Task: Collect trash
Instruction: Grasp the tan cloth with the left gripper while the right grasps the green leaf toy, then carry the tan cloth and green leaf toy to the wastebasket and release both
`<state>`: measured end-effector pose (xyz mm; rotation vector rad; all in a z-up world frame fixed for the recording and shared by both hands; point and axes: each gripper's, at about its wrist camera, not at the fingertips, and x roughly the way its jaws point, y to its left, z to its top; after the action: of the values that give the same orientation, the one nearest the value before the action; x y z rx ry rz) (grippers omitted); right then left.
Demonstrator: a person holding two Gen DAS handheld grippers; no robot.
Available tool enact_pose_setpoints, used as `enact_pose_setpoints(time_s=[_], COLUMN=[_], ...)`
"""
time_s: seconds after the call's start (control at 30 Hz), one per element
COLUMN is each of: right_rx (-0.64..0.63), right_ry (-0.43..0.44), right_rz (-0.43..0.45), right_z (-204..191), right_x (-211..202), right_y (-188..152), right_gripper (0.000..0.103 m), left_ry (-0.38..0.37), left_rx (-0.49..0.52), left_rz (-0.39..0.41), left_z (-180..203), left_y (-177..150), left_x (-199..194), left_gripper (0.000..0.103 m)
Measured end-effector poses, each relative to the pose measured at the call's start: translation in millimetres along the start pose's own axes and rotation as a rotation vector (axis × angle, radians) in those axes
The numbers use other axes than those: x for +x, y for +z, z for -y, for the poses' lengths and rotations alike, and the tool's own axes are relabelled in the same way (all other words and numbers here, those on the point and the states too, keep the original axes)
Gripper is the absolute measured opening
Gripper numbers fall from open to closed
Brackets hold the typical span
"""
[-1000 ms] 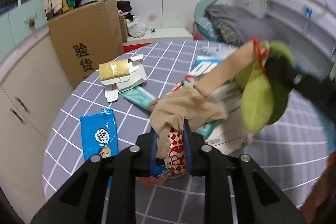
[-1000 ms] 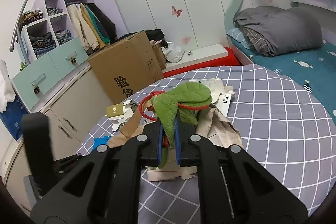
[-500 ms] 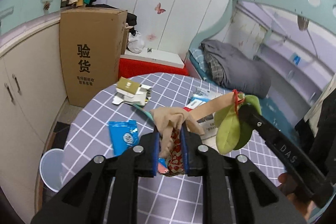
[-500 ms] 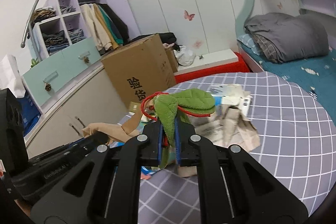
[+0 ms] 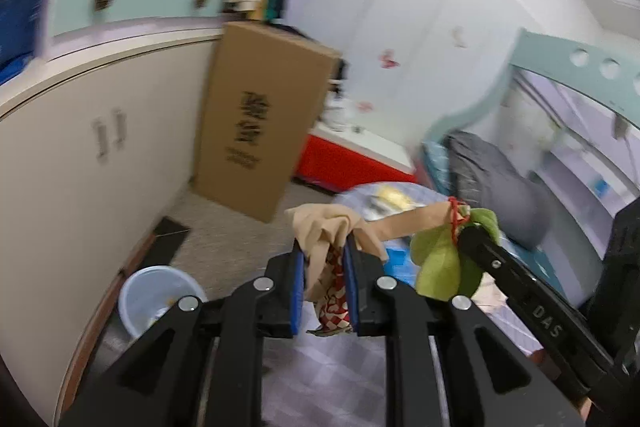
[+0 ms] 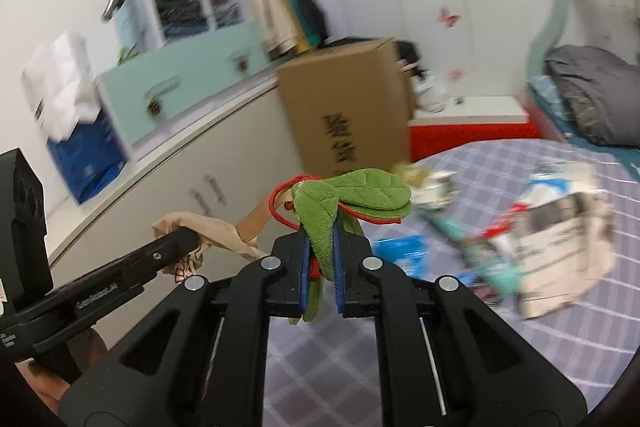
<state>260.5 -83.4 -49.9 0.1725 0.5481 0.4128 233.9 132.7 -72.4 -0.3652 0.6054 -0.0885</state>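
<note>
Mid-carry: left hand-held gripper [image 5: 323, 277] clamps the beige stocking [image 5: 320, 227], right hand-held gripper [image 6: 320, 259] pinches its green leaf [image 6: 320, 219]; bin [image 5: 160, 293] waits below, wrappers [image 6: 560, 227] remain on the tabletop [image 6: 520, 347]

From the left wrist view, the bin [image 5: 158, 301] sits on the floor at eight o'clock, beside the cabinet [image 5: 80, 155] at nine. The cardboard box [image 5: 260, 131] stands behind it at eleven. The table [image 5: 320, 367] lies below, the bed [image 5: 496, 179] at two o'clock beyond.
</note>
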Motion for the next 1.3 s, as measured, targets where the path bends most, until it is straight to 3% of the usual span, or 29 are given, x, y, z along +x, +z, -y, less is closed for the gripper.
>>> enact_pose_setpoints(time_s=[0.33, 0.63, 0.7, 0.73, 0.77, 0.93, 1.3], right_rx=[-0.092, -0.146, -0.144, -0.14, -0.142, -0.157, -0.108], right_ry=[0.117, 0.098, 0.093, 0.092, 0.083, 0.071, 0.019], right_rz=[-0.174, -0.314, -0.36, -0.377, -0.405, -0.437, -0.452], right_z=[-109.6, -157.6, -160.3, -159.5, -159.8, -153.9, -131.2], right_x=[102.7, 206.3, 234.0, 242.2, 256.7, 279.7, 274.2], right_y=[-38.9, -77.4, -85.5, -88.2, -93.6, -107.0, -117.5], right_gripper=[0.01, 0.01, 0.019, 0.035, 0.06, 0.062, 0.065], left_ry=[0.261, 0.405, 0.424, 0.439, 0.447, 0.446, 0.423], left_rx=[-0.16, -0.24, -0.24, -0.242, -0.241, -0.239, -0.224], left_rz=[-0.089, -0.184, -0.204, -0.216, -0.223, -0.257, -0.286], left_z=[-151.4, -246.3, -257.1, -262.6, -266.1, -274.4, -264.6], left_y=[-5.1, -17.8, -19.4, -20.5, -21.3, -26.6, -30.0], left_x=[19.1, 63.7, 75.0, 82.1, 86.7, 107.6, 131.6], left_gripper=[0.016, 0.017, 0.017, 0.017, 0.017, 0.017, 0.017])
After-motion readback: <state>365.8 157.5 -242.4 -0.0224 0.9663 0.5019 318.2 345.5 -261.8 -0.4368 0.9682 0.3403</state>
